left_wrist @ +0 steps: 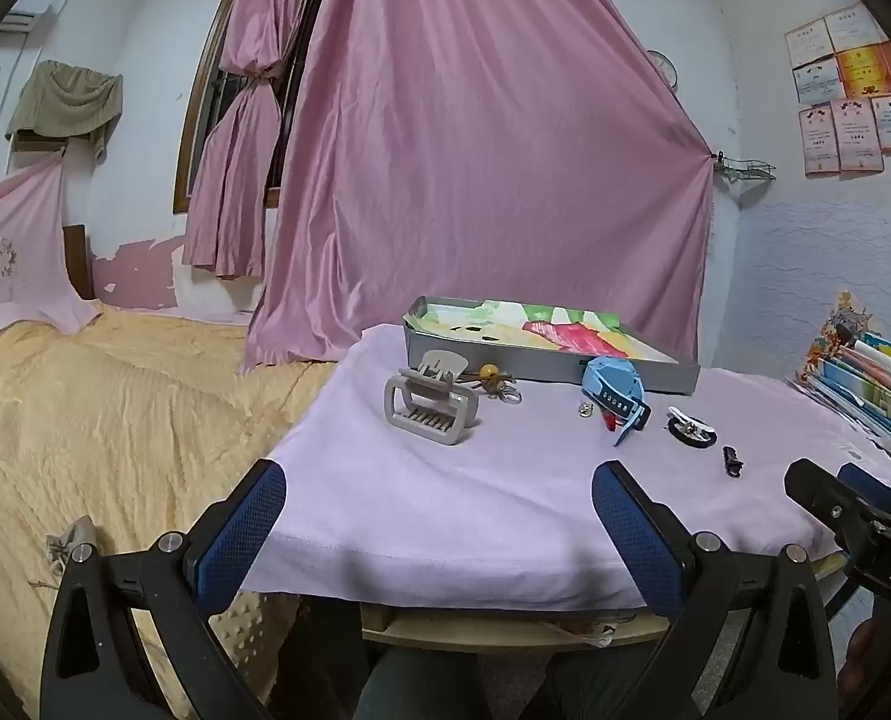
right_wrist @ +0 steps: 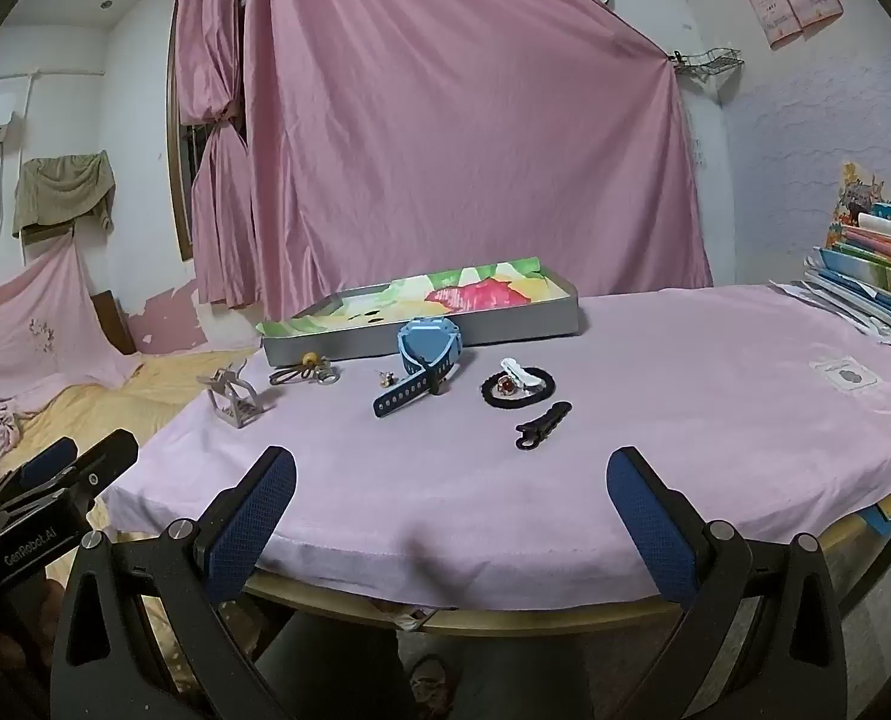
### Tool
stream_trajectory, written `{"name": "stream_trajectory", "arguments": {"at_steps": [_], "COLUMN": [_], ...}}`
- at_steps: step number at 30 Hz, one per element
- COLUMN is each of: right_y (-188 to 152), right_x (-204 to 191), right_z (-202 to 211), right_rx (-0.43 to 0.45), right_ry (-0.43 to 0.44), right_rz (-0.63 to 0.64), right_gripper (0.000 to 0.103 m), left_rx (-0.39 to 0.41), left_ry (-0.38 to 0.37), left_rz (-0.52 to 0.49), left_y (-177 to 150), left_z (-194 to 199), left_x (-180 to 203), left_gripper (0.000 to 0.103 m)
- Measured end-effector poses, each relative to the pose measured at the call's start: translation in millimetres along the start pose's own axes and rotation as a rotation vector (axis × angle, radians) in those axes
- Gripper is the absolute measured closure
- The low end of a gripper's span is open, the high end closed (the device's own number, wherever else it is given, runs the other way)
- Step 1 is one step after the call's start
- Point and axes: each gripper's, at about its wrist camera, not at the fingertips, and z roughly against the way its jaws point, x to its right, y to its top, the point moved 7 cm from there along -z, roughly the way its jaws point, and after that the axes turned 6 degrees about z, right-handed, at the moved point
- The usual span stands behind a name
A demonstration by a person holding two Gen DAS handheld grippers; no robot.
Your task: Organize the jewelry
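Both of my grippers sit closest to me, at the near edge of the table. My left gripper (left_wrist: 439, 501) has its blue padded jaws spread as wide as they go, and nothing is between them. My right gripper (right_wrist: 451, 486) is the same, wide open and holding nothing. Each one hangs over the table edge and tips down a little.

Under them I see the round table with a soft lilac cloth (right_wrist: 685, 372) on top. At the far side of the cloth lies a flat grey tray lined with bright flower paper (right_wrist: 565, 315).

All the jewelry lies on the cloth in front of the tray, in a loose row. The big beige plastic hair claw (left_wrist: 430, 405) is at the left end. Next to it is a small keyring with a yellow bead (left_wrist: 493, 381). Touching the tray's front wall is a light blue watch with a dark blue strap (right_wrist: 424, 360). A tiny gold earring (right_wrist: 387, 379) sits just left of the strap. To the right lies a black hair tie with a white clip and a red ring on it (right_wrist: 517, 387). A small black hair clip (right_wrist: 542, 425) lies nearest to my right gripper.
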Motion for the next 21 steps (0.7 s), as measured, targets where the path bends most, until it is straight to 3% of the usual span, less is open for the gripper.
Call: {"name": "stream_trajectory", "arguments": {"at_steps": [11, 21], "right_y": [-1, -1], "right_x": [0, 0], "right_z": [-1, 0], "right_rx": [-0.005, -0.004], "right_ry": [0.000, -0.001], "right_rz": [-0.001, -0.003], "right_gripper": [0.001, 0.001], "left_rx": [-0.003, -0.017], "left_ry": [-0.003, 0.004], "left_rz": [0.002, -0.002], "left_y": [0, -7], "left_z": [12, -6], "left_x": [-3, 0], "left_gripper": [0.000, 0.000]}}
